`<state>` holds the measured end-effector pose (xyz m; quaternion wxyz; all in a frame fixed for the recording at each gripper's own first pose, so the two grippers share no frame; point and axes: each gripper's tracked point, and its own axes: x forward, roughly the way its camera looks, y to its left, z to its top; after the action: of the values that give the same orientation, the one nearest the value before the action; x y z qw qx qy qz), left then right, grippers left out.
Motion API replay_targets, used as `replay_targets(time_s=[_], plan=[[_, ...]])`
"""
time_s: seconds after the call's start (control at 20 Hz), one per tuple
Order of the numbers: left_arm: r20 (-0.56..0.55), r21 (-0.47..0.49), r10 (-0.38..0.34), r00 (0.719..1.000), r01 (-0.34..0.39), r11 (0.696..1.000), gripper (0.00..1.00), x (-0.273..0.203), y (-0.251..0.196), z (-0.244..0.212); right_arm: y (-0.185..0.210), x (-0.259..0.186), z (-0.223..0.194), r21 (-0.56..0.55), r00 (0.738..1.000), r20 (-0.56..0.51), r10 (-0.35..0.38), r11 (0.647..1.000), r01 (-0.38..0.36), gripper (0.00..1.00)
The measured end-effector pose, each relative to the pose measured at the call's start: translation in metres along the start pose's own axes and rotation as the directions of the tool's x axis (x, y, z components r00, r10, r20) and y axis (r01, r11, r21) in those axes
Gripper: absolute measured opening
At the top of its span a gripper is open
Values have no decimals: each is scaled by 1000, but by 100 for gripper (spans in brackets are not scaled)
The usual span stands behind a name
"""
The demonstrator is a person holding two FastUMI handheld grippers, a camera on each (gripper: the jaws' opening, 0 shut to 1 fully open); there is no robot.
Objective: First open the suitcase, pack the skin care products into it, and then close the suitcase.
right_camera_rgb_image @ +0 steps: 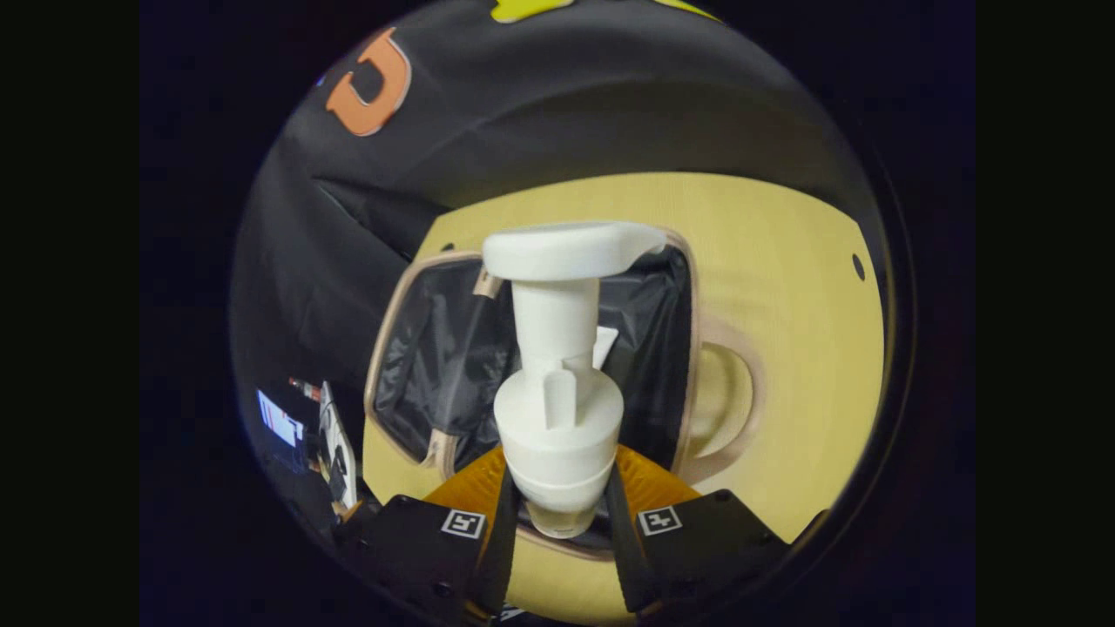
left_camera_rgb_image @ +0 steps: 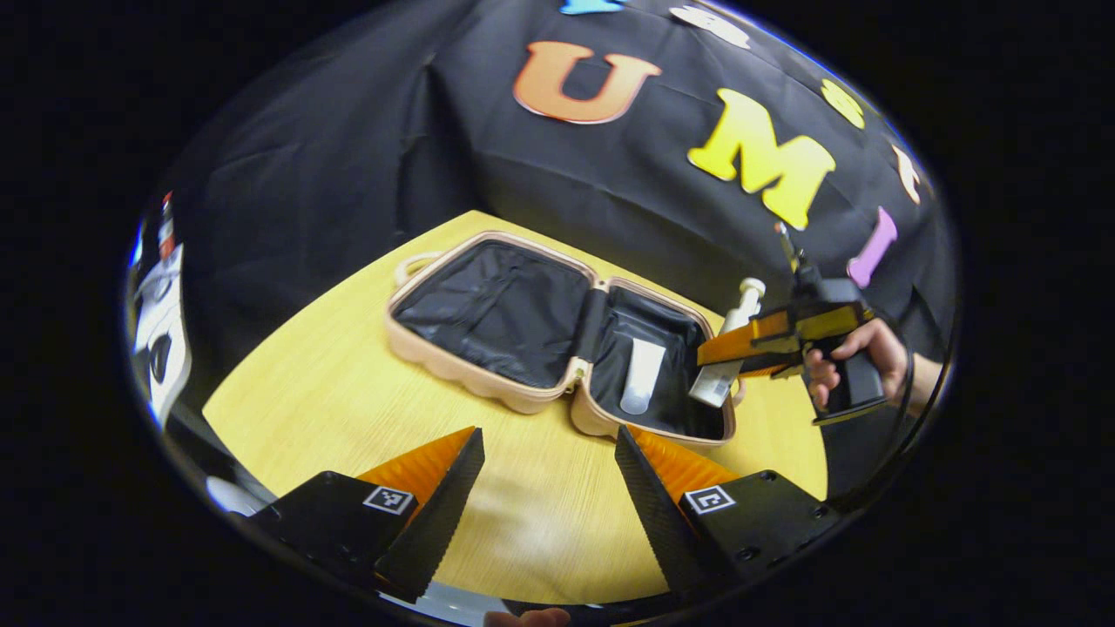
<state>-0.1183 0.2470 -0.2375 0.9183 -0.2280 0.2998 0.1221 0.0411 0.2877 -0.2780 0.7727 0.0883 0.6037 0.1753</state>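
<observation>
A beige suitcase (left_camera_rgb_image: 488, 383) lies open on the yellow table (left_camera_rgb_image: 331, 392), black lining up. A white tube (left_camera_rgb_image: 643, 376) rests in its right half. In the left gripper view my left gripper (left_camera_rgb_image: 549, 475) stands open above the table in front of the case, nothing between its fingers. Farther off, the right gripper (left_camera_rgb_image: 723, 348) holds a white pump bottle (left_camera_rgb_image: 730, 353) tilted over the case's right edge. In the right gripper view my right gripper (right_camera_rgb_image: 557, 514) is shut on that pump bottle (right_camera_rgb_image: 557, 383), its pump head toward the open suitcase (right_camera_rgb_image: 435, 348).
A hand (left_camera_rgb_image: 858, 353) grips the right gripper's handle at the table's right side. White equipment (left_camera_rgb_image: 161, 331) stands beyond the table's left edge. The black cloth wall hangs close behind the case. A small hole (right_camera_rgb_image: 859, 266) marks the tabletop.
</observation>
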Motion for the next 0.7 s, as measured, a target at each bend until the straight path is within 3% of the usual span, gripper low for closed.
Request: replay_targets(time_s=[0.25,0.45,0.7], plan=[[-25,-63,67,997,-68,996,99,-19,46,-8,-16,48,-8,184,984,-141,-108,974,133,46],[-16,-80,69,997,-70,994,99,-20,54,-7,-25,65,-7,292,970,-191,-153,934,205,47],[7,-82,23,1000,-22,996,99,-17,42,2,-31,71,-11,280,957,-206,-205,925,258,45]])
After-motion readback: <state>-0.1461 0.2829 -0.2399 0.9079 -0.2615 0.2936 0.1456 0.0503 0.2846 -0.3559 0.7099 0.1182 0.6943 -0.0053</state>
